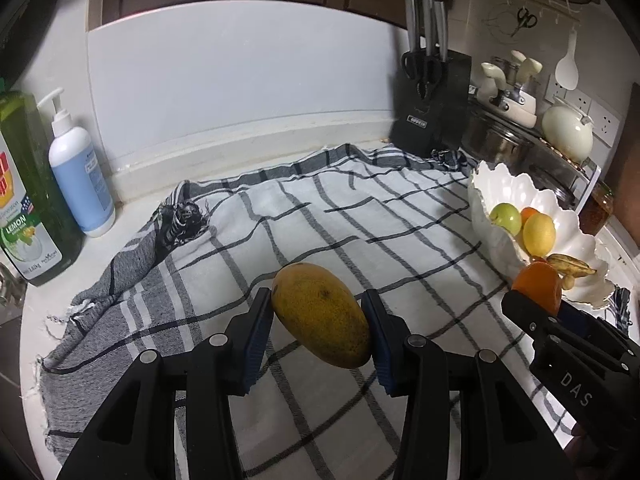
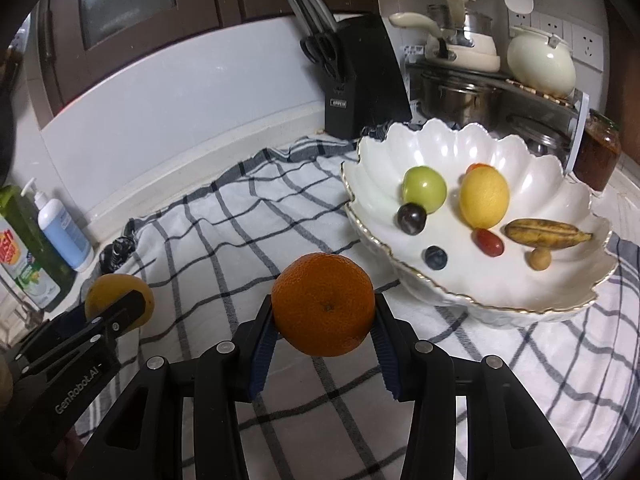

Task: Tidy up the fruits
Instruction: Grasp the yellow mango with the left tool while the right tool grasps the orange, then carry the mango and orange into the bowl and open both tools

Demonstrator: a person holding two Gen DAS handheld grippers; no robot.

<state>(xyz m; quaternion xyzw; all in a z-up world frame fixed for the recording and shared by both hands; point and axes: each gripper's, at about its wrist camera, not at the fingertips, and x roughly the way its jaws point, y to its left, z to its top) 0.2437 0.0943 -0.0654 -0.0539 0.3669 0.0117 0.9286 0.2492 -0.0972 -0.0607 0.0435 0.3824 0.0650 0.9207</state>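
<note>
My left gripper (image 1: 318, 312) is shut on a yellow mango (image 1: 320, 314) and holds it above the checked cloth (image 1: 280, 220). My right gripper (image 2: 324, 320) is shut on an orange (image 2: 324, 304), just left of and in front of the white scalloped bowl (image 2: 560, 296). The bowl holds a green apple (image 2: 425, 189), a lemon (image 2: 484, 199), a small banana (image 2: 546, 233), a dark plum (image 2: 412, 219), a blueberry (image 2: 435, 257), a red date (image 2: 489, 242) and a small tan fruit (image 2: 539, 258). The mango (image 2: 108, 292) and left gripper (image 2: 120, 312) show at the left of the right wrist view. The orange (image 1: 536, 282) and bowl (image 1: 508, 188) show at the right of the left wrist view.
A black knife block (image 2: 360, 80) stands behind the cloth. Pots, a cream kettle (image 2: 540, 60) and a jar (image 2: 598, 156) crowd the back right. A green lemon detergent bottle (image 1: 28, 188) and a white pump bottle (image 1: 80, 176) stand at the left by the wall.
</note>
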